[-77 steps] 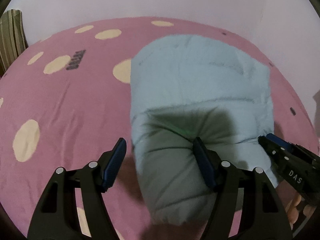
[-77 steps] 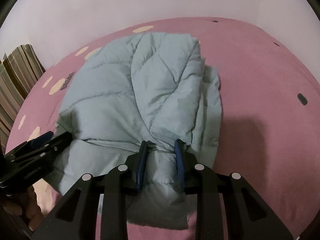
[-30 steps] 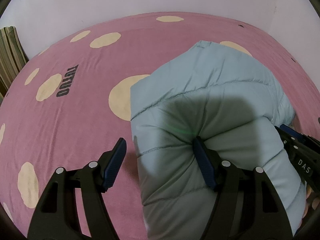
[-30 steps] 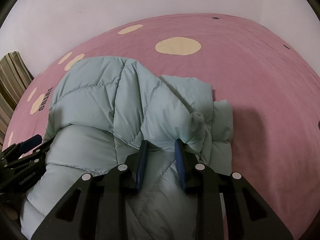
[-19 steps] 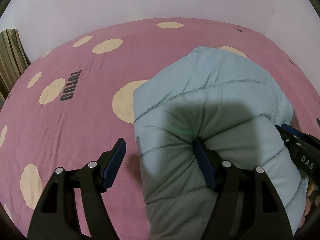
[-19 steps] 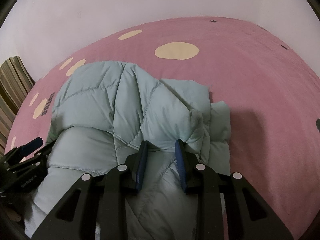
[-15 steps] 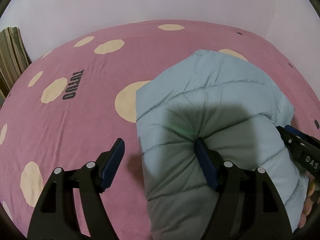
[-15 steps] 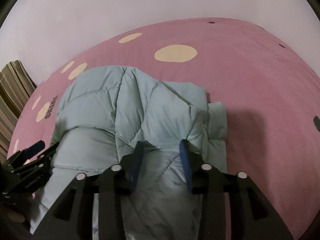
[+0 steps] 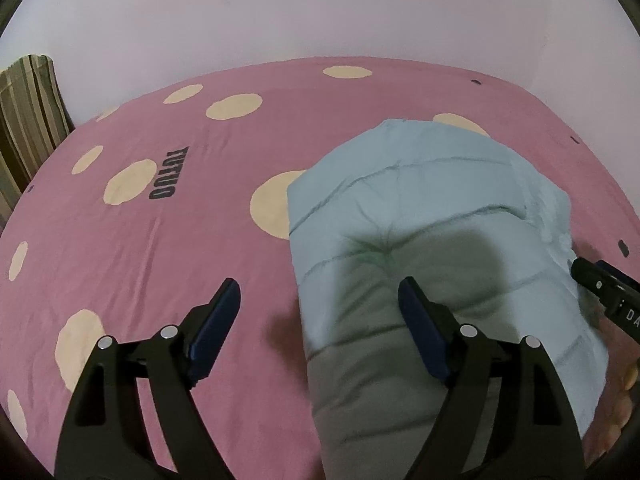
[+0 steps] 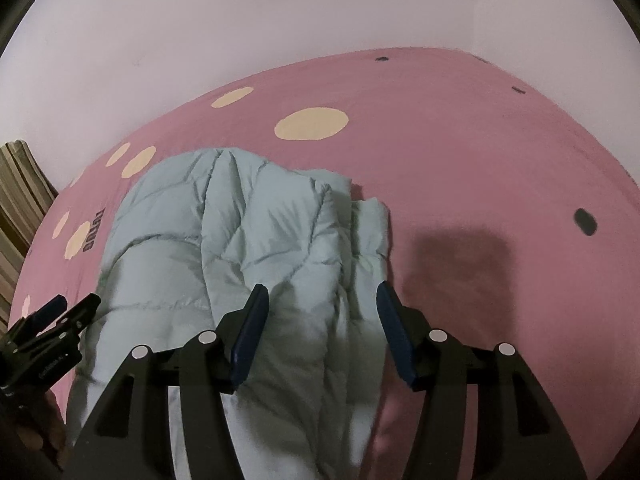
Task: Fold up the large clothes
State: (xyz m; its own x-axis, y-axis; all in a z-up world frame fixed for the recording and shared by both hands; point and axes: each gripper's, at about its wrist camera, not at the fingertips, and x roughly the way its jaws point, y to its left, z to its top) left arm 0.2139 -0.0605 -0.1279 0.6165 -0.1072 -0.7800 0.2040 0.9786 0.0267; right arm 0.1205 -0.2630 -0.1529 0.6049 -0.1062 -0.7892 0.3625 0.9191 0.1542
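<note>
Both grippers hang spread: the left gripper (image 9: 314, 312) straddles the jacket's edge, the right gripper (image 10: 322, 320) hovers over its middle. Beyond them the puffy blue jacket (image 10: 248, 248) lies folded on the pink bed (image 9: 140, 256). It looks light, soft and springy; pinch a quilted seam. Only the right view shows the loose layered flap.

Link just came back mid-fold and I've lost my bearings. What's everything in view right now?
jacket: 1, pale blue quilted, folded into a bundle on the bedspread, under both grippers
bedspread: 1, pink with cream dots and dark lettering, covers the whole surface
striped cloth: 1, green and beige stripes, far left by the wall
wall: white, behind
left gripper: black with blue pads, open, over the jacket's left edge
right gripper: black with blue pads, open, above the jacket
</note>
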